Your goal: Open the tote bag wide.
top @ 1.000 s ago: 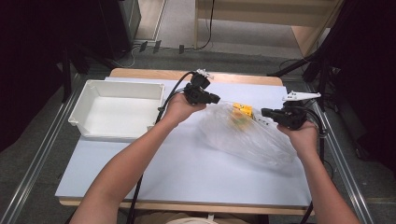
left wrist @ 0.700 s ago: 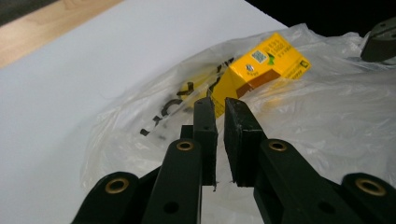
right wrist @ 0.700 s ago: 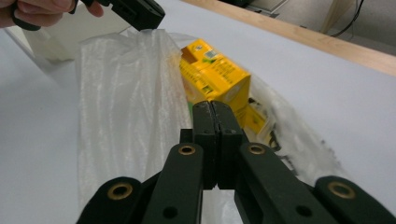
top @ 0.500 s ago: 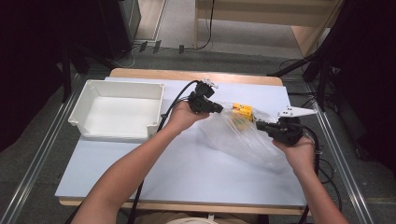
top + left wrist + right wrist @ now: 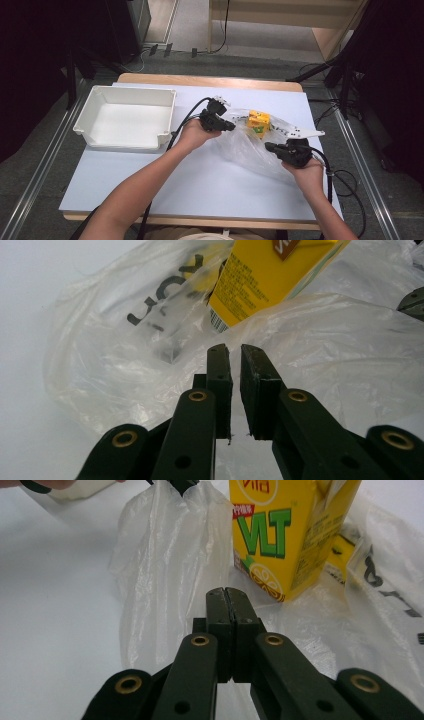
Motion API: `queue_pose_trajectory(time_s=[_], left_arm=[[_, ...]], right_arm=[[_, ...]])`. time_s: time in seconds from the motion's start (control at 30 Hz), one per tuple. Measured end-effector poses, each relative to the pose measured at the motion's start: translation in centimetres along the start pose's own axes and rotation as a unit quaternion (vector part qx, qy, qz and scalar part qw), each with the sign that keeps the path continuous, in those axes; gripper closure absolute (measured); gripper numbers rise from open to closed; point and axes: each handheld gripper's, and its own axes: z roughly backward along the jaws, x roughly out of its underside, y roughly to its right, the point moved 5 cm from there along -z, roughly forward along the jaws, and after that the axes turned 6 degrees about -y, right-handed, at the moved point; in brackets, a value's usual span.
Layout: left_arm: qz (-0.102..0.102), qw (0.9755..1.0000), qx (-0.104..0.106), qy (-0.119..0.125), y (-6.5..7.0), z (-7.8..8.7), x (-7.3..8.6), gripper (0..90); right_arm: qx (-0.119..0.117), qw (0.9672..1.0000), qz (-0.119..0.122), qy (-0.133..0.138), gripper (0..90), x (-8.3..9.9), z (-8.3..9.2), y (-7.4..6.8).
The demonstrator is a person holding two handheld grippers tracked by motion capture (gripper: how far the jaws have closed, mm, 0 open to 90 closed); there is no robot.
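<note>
A clear plastic bag (image 5: 245, 150) lies crumpled on the white table, with a yellow drink carton (image 5: 259, 121) standing at its far side. My left gripper (image 5: 231, 126) is at the bag's left edge, its jaws almost together and pinching the film (image 5: 125, 350); the carton (image 5: 260, 280) is just beyond them. In the right gripper view the left gripper's tip (image 5: 182, 485) holds a fold of the bag (image 5: 165, 570) up. My right gripper (image 5: 269, 146) is at the bag's right edge; its jaws (image 5: 230, 596) are fully shut on the film, facing the carton (image 5: 280, 535).
A white tray (image 5: 125, 145) stands at the table's left, with nothing in it. Bare tabletop (image 5: 175, 190) stretches in front of the bag. Cables trail from both grippers, and metal rails run along both sides of the table.
Both hands have come down, and the right one has moved nearer and a little left. The bag, held stretched between them before, now sags on the table.
</note>
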Motion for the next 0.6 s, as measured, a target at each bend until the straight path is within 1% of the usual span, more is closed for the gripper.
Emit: queue_pose_trajectory(time_s=[0.1, 0.23, 0.3, 0.47, 0.5, 0.57, 0.6], left_arm=[[0.003, 1.0000, -0.003, -0.008, -0.3, -0.8, 0.5, 83.7], [0.010, 0.9998, -0.005, -0.017, -0.8, -1.6, 1.3, 83.7], [0.018, 0.9997, -0.005, -0.013, -1.0, -2.0, 1.5, 83.7], [0.027, 0.9995, -0.009, -0.016, -1.8, -2.4, 1.9, 84.0], [0.025, 0.9995, -0.009, -0.018, -1.9, -2.4, 2.0, 83.9], [0.029, 0.9993, -0.014, -0.017, -2.1, -2.5, 2.0, 84.0], [0.028, 0.9993, -0.016, -0.019, -2.3, -2.5, 2.1, 84.0]], right_arm=[[0.001, 1.0000, 0.001, -0.003, 90.0, 0.3, -0.7, 0.1], [0.003, 0.9999, -0.004, -0.009, 90.0, 0.8, -1.6, 0.3], [0.004, 0.9999, -0.003, -0.012, 90.0, 1.0, -2.0, 0.4], [0.004, 0.9998, -0.006, -0.016, 90.0, 1.3, -3.1, 0.6], [0.005, 0.9998, -0.009, -0.016, 90.0, 1.3, -3.3, 0.7], [0.005, 0.9998, -0.008, -0.020, 90.0, 1.4, -3.8, 0.8], [0.003, 0.9997, -0.012, -0.020, 90.0, 1.5, -4.0, 0.8]])
